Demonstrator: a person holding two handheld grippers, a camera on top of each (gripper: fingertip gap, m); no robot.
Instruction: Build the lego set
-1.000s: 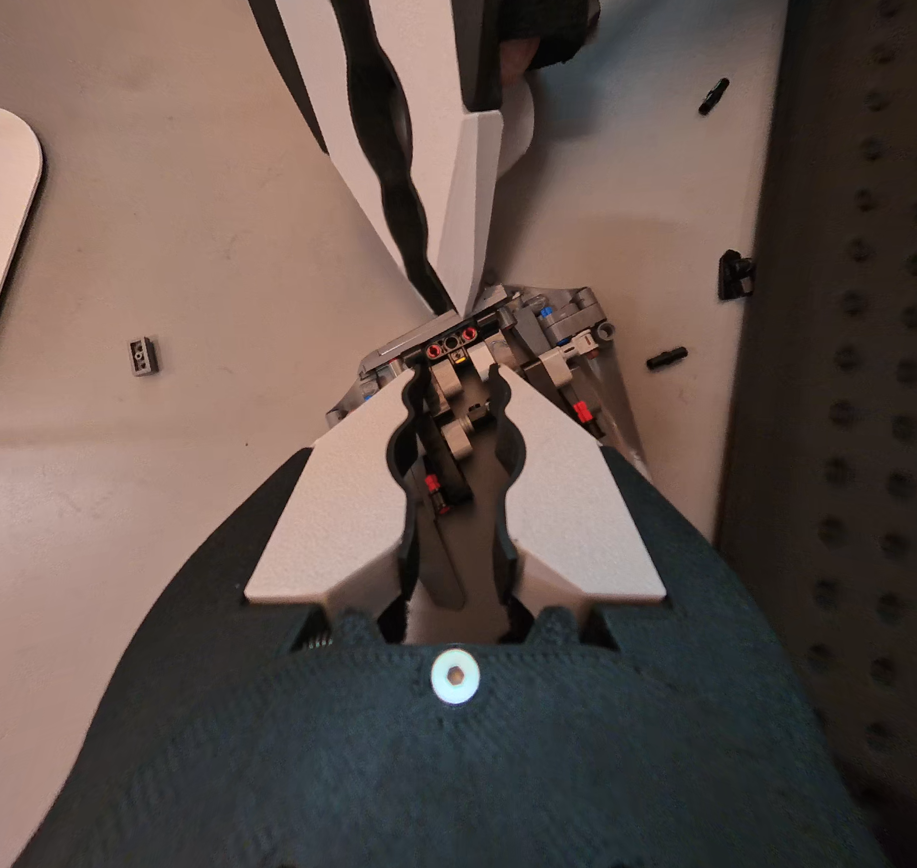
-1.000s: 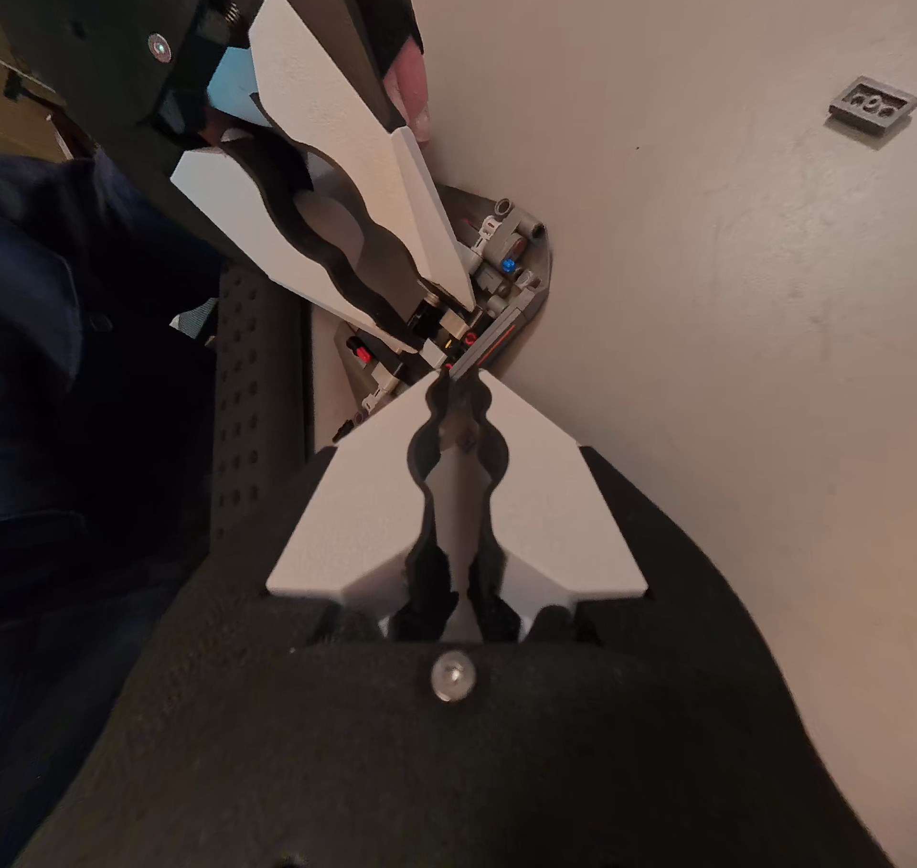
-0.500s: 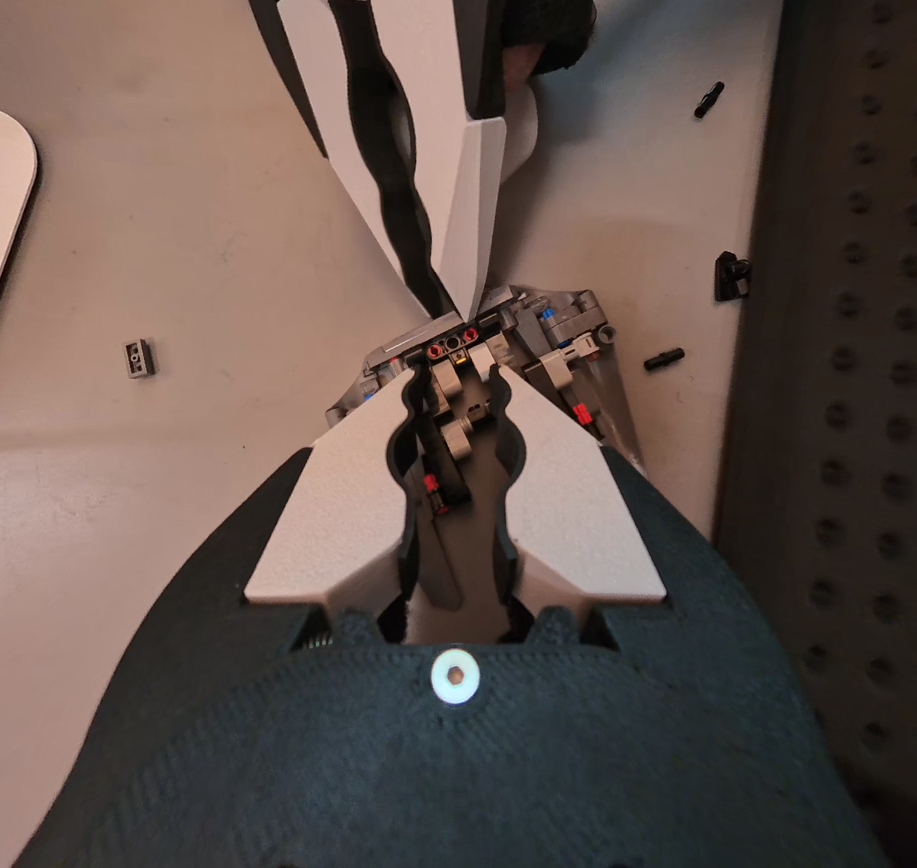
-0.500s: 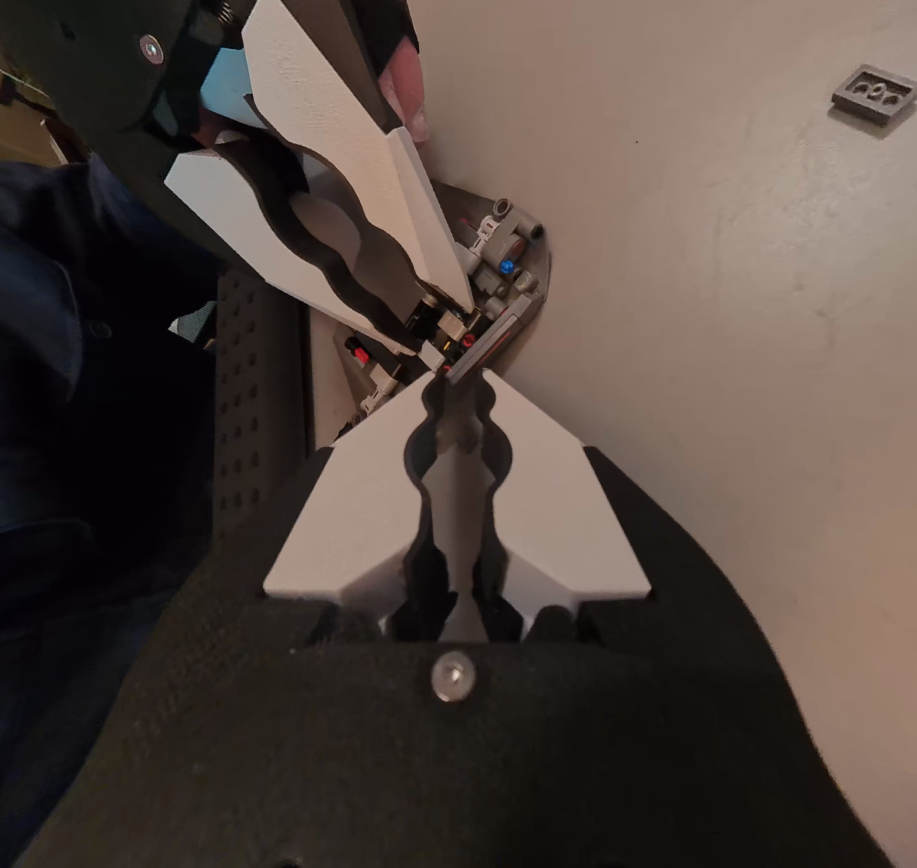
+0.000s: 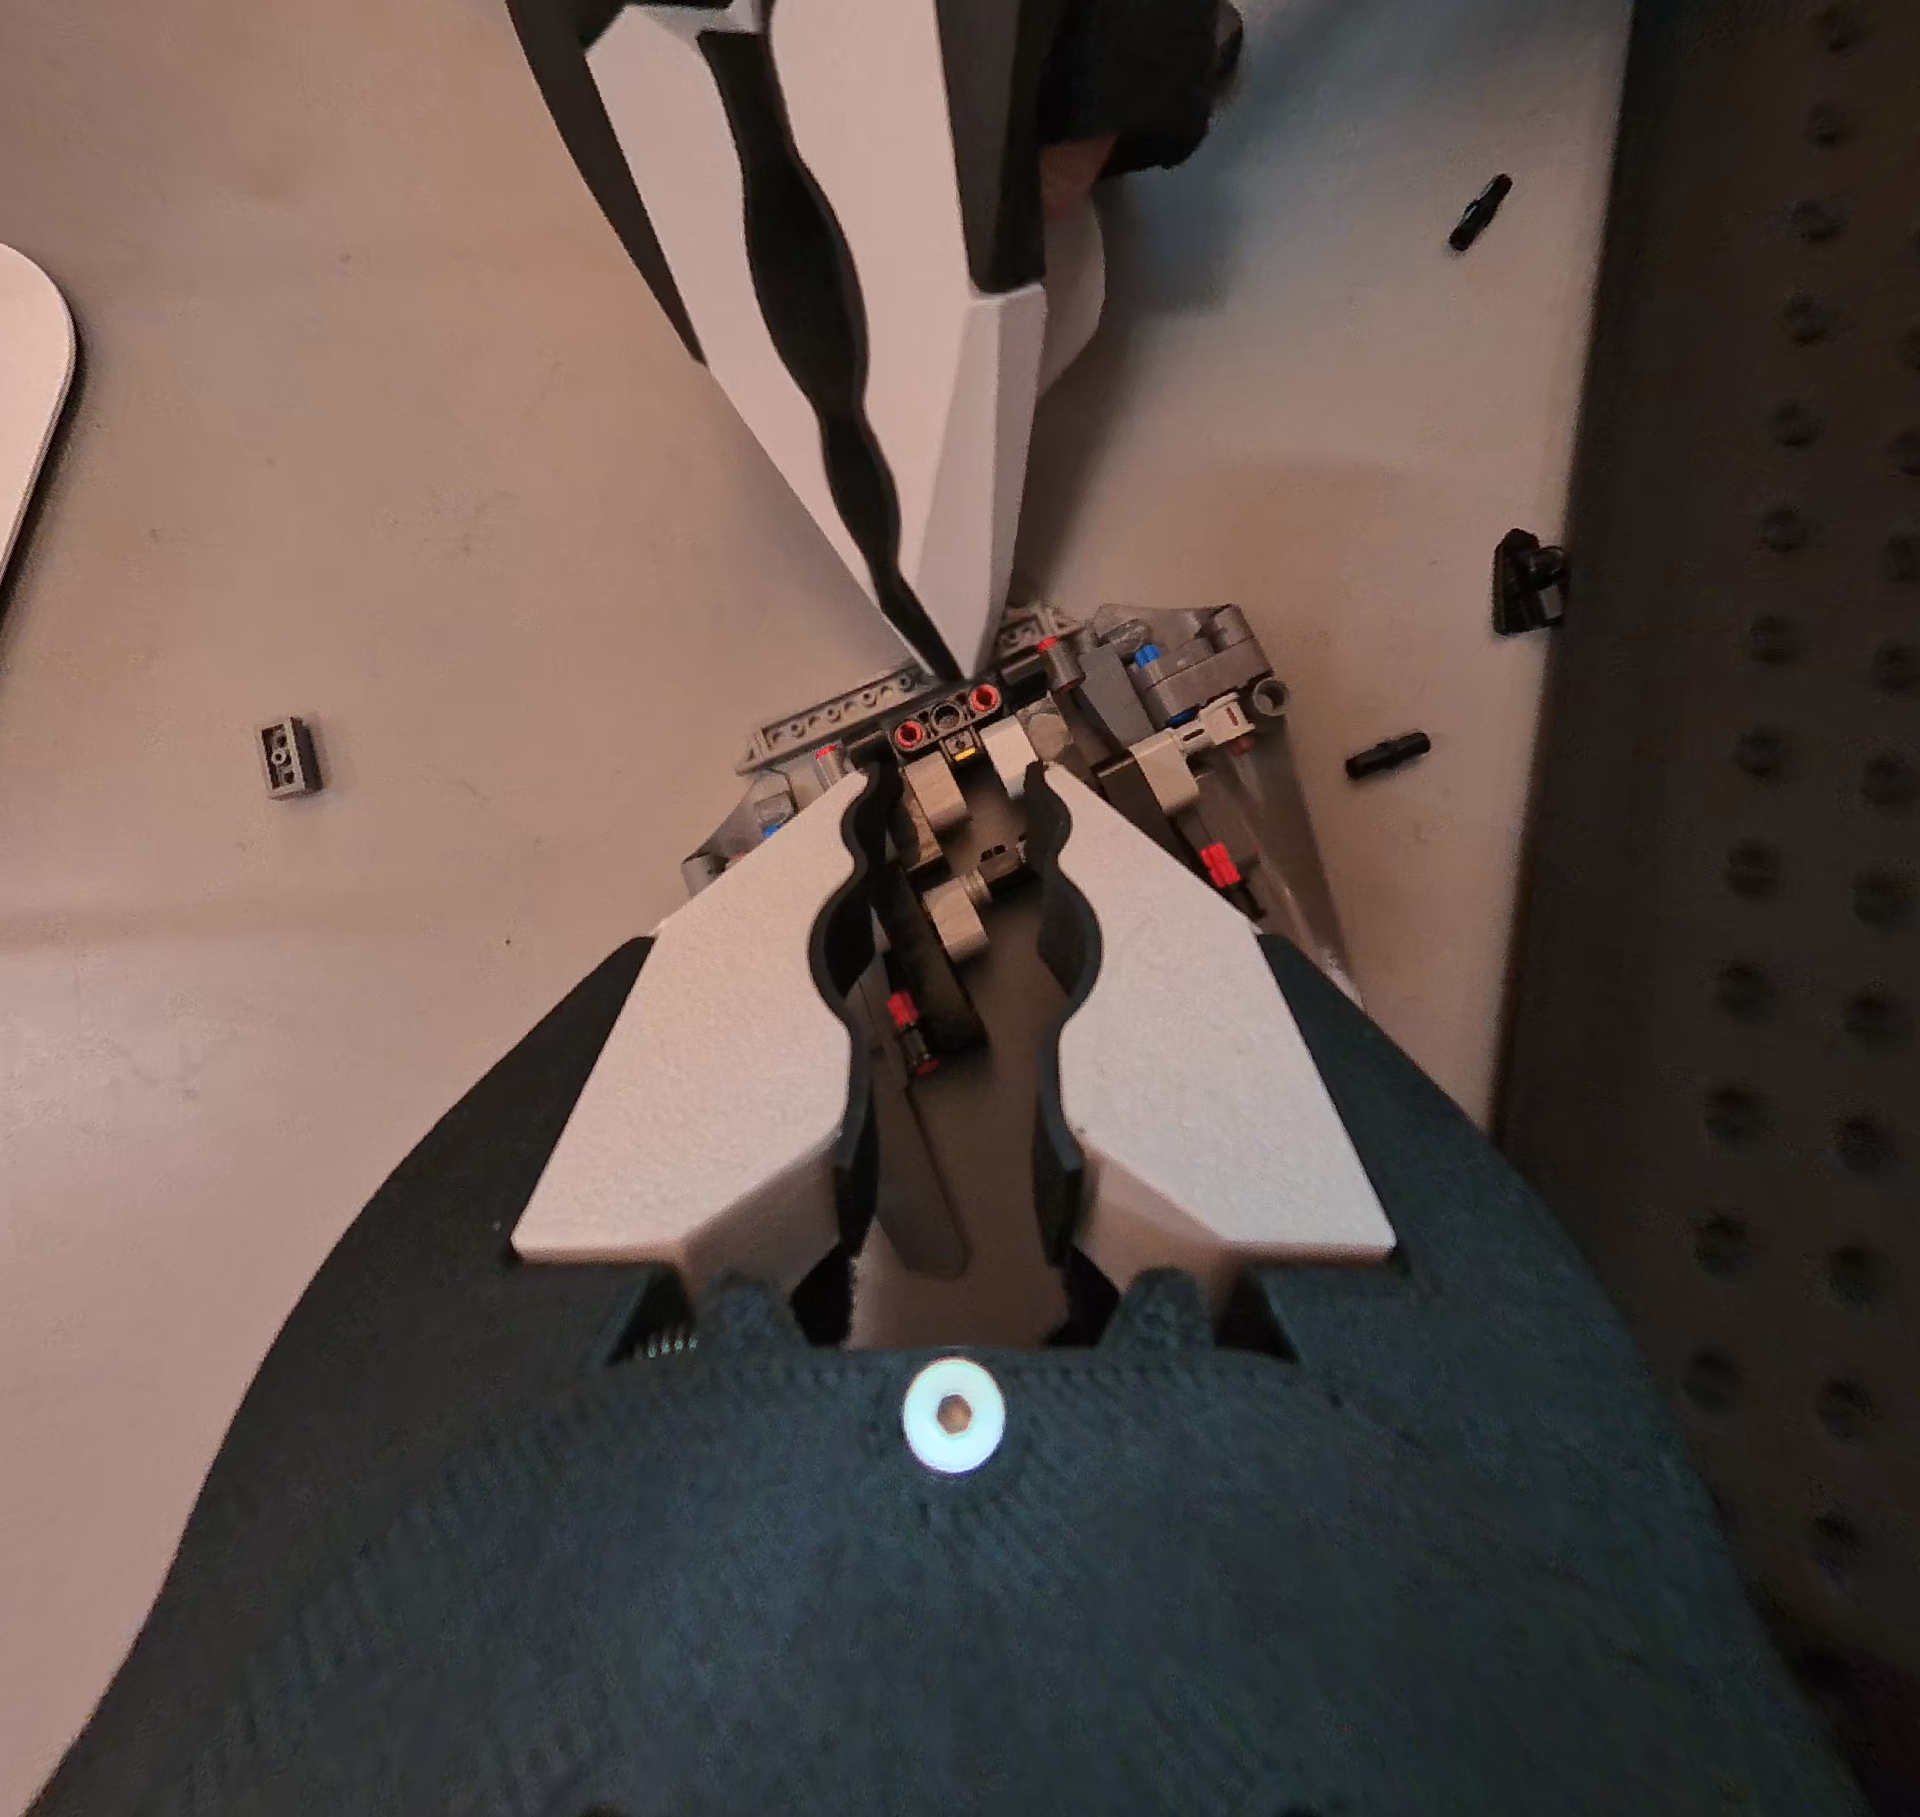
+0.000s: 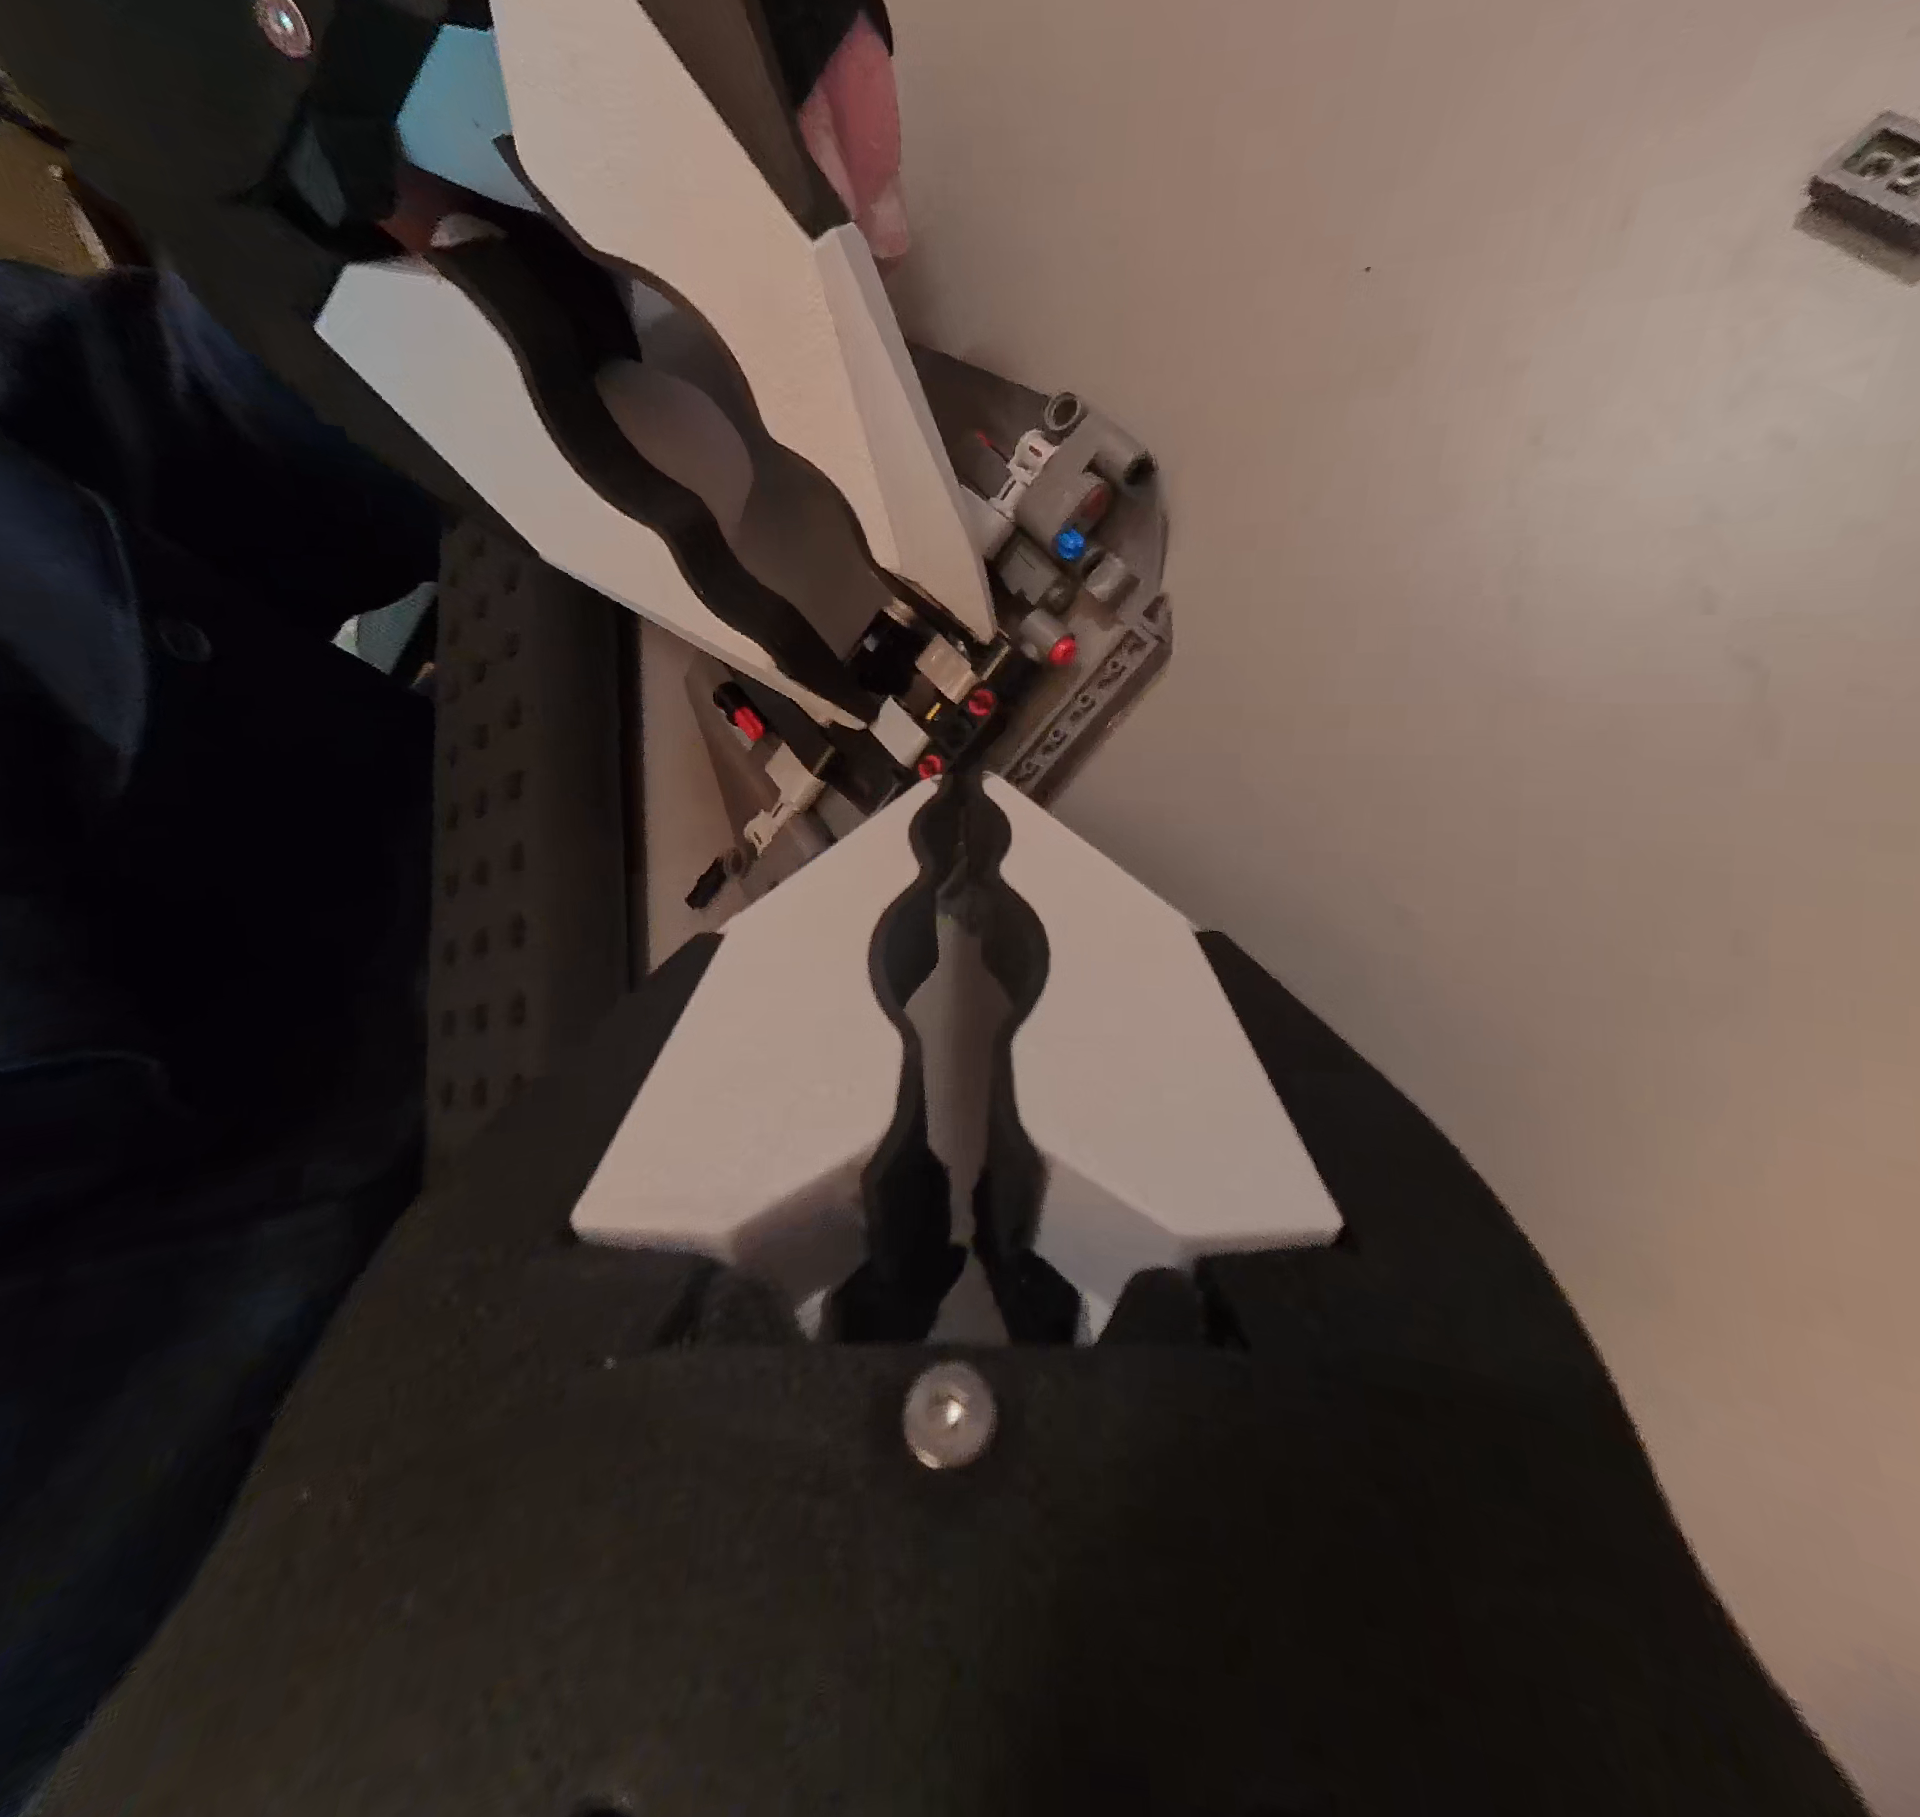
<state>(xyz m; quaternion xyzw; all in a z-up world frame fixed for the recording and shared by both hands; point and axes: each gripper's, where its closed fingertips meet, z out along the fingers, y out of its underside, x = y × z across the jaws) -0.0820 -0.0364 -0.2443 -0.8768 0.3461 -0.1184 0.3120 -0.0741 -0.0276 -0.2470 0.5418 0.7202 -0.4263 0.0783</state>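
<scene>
On the table [image 5: 416, 520], my left gripper [image 5: 951, 780] pinches the light, brittle model [image 5: 1143, 728] across its stiff middle, while my right gripper [image 6: 961, 788], tips pressed together, meets its far edge, away from loose pins.

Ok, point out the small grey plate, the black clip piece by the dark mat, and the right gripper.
small grey plate [image 5: 287, 755], left wrist view, its studded top.
black clip piece [image 5: 1525, 583], left wrist view, its body.
right gripper [image 6: 956, 780], right wrist view, between its fingertips.
</scene>
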